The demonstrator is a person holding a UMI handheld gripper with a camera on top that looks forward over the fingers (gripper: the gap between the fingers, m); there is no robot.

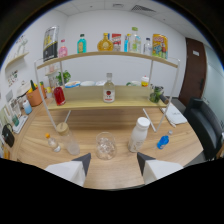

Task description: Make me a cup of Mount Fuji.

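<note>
Hovering low over the wooden table (115, 172), the two-finger gripper (113, 161) with pale, wedge-shaped fingers stands released, its jaws spread wide and pressing on nothing. Just ahead of the fingers, roughly centred on the gap but not yet between them, sits the round clear glass tumbler (105, 146), stemless and bulbous, apparently holding ice; this placement suggests it is the vessel in which the drink is to be built. Right of it stands the tall white plastic bottle with a white cap (138, 134), opaque and smooth, tilted in appearance by the lens. Left of the glass stands the clear cylindrical bottle with a tan cork-like lid (67, 138), and beside that a small clear bottle with a yellow cap (52, 143). A small blue item (163, 141), shape unclear, lies beyond the white bottle. These pieces are grouped near the front edge, probably as ingredients kept within easy reach. Beyond them, the light wooden two-tier shelf on thin white metal posts (85, 104) carries a clear square-shouldered spirit bottle with a red-and-white label (108, 89) at the middle of its lower tier and a red glass bottle (59, 95) to the left; the upper tier holds a row of assorted coloured bottles and cartons (120, 44), stored rather than staged.
</note>
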